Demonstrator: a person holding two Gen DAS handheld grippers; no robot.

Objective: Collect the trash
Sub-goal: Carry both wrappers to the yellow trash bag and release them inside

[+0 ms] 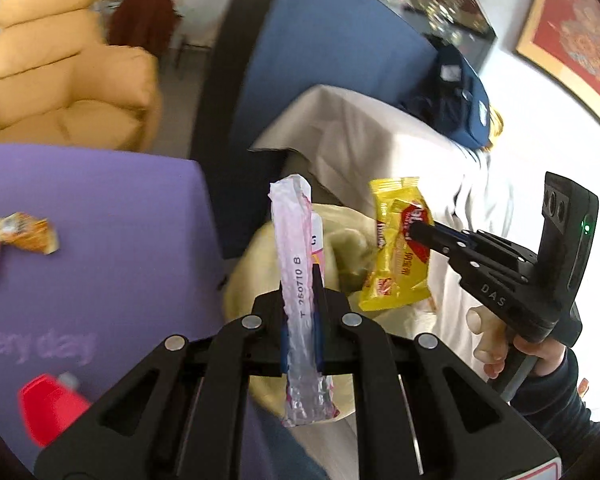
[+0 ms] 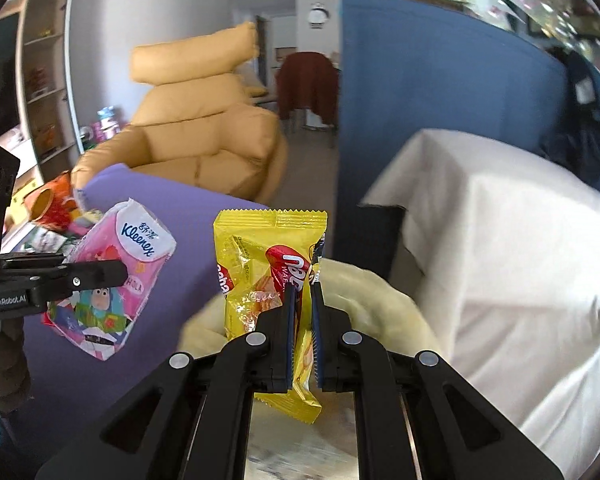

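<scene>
My left gripper (image 1: 300, 280) is shut on a pink Kleenex tissue packet (image 1: 290, 220), seen edge-on here and flat in the right wrist view (image 2: 120, 248), where the left gripper (image 2: 118, 272) comes in from the left. My right gripper (image 2: 302, 286) is shut on a yellow wafer wrapper (image 2: 256, 256). The left wrist view shows that wrapper (image 1: 396, 272) at the tip of the right gripper (image 1: 416, 232). Both items hang over a pale yellow bin bag (image 1: 340, 244) (image 2: 376, 300) that lies open beneath them.
A purple mat (image 1: 100, 208) on the left carries more wrappers (image 1: 24, 232) and a red-capped bottle (image 1: 48, 404). White-draped furniture (image 2: 500, 220) stands on the right, with a blue partition (image 2: 420, 80) behind it. A yellow armchair (image 2: 204, 128) stands farther back. A hand (image 1: 496, 344) holds the right gripper's handle.
</scene>
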